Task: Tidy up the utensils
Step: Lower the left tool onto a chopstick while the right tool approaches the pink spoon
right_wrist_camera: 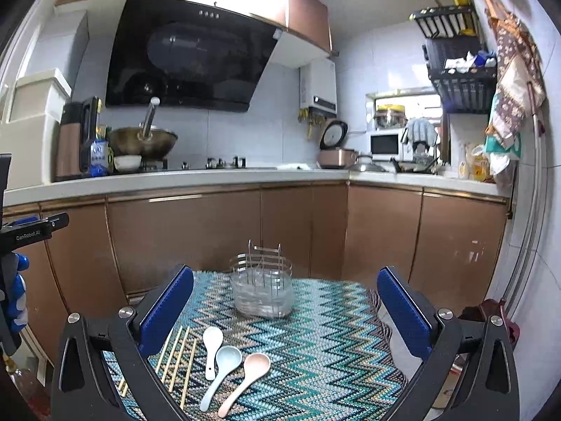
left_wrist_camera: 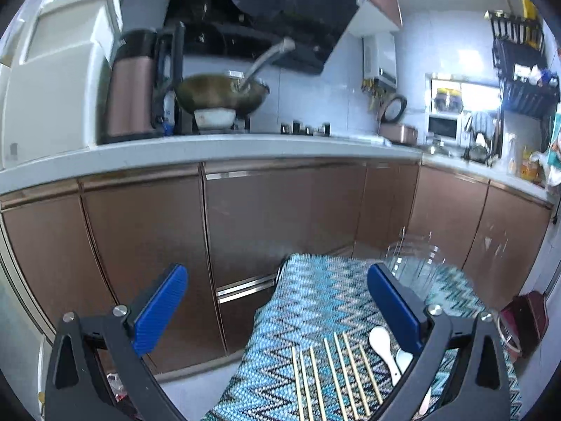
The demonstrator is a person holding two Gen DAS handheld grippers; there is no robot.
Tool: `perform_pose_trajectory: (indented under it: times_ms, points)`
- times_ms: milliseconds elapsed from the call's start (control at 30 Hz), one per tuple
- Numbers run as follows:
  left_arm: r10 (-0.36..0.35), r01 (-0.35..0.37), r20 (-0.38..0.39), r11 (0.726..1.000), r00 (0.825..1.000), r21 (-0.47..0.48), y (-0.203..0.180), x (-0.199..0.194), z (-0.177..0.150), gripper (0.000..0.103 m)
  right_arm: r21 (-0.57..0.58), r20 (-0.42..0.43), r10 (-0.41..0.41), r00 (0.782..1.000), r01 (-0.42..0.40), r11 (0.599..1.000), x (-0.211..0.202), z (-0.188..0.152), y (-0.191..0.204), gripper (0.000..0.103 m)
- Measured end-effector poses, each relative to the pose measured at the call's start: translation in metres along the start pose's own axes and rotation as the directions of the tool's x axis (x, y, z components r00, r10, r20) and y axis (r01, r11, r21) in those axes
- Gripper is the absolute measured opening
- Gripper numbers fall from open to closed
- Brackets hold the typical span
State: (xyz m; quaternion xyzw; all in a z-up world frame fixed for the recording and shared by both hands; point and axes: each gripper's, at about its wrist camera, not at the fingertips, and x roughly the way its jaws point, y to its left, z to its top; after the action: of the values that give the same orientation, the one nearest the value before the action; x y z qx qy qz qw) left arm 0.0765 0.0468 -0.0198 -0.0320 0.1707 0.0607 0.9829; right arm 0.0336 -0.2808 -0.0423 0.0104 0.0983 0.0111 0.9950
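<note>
Lying below the wide-open right gripper [right_wrist_camera: 285,310], three spoons [right_wrist_camera: 224,361] beside chopsticks [right_wrist_camera: 177,359].

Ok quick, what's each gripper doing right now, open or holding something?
Left gripper: open, holding nothing, above the chopsticks at the mat's edge.
Right gripper: open, holding nothing, above the three spoons.

Both wrist views low over zigzag mat [right_wrist_camera: 315,333], facing kitchen counter [right_wrist_camera: 210,177]; left view offset leftward.
</note>
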Motion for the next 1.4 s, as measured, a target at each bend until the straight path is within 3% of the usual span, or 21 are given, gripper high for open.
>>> perform_pose_trajectory:
  times_ms: [133,267,467,667,733,800,1000,1133,1267,1400]
  points:
    - [-0.023,0.025,-0.098,1.0,0.995,0.016,-0.008,0.026,-0.012,0.102,-0.007,-0.067,0.014,0.998,-0.014,1.0,0.022,-0.01,-0.003,0.103]
    - [-0.071,0.079,-0.219,0.996,0.973,0.03,-0.022,0.058,-0.026,0.102,-0.003,-0.164,0.048,0.985,-0.049,0.999,0.05,-0.028,-0.006,0.097]
    - [-0.117,0.142,-0.401,0.989,0.909,0.033,-0.046,0.112,-0.052,0.1,0.033,-0.335,0.16,0.929,-0.159,0.987,0.098,-0.059,-0.015,0.072]
    - [-0.149,0.175,-0.531,0.984,0.834,0.0,-0.063,0.162,-0.069,0.069,0.111,-0.474,0.278,0.835,-0.257,0.96,0.148,-0.096,-0.024,0.052]
    - [-0.168,0.191,-0.571,0.981,0.804,-0.02,-0.067,0.178,-0.074,0.055,0.13,-0.496,0.312,0.81,-0.286,0.949,0.162,-0.104,-0.025,0.05]
    - [-0.189,0.202,-0.614,0.978,0.767,-0.049,-0.072,0.196,-0.08,0.047,0.141,-0.511,0.339,0.79,-0.312,0.939,0.175,-0.109,-0.021,0.047]
    - [-0.226,0.197,-0.697,0.973,0.68,-0.123,-0.075,0.235,-0.096,0.031,0.178,-0.572,0.397,0.718,-0.363,0.914,0.214,-0.128,-0.023,0.036]
    - [-0.255,0.194,-0.74,0.966,0.622,-0.169,-0.077,0.256,-0.106,0.027,0.21,-0.612,0.429,0.664,-0.387,0.898,0.232,-0.141,-0.025,0.029]
    - [-0.284,0.188,-0.768,0.959,0.574,-0.214,-0.078,0.273,-0.113,0.022,0.22,-0.627,0.442,0.641,-0.398,0.891,0.242,-0.149,-0.024,0.027]
    - [-0.271,0.17,-0.79,0.962,0.551,-0.212,-0.078,0.285,-0.12,0.02,0.232,-0.634,0.455,0.626,-0.407,0.884,0.248,-0.153,-0.024,0.026]
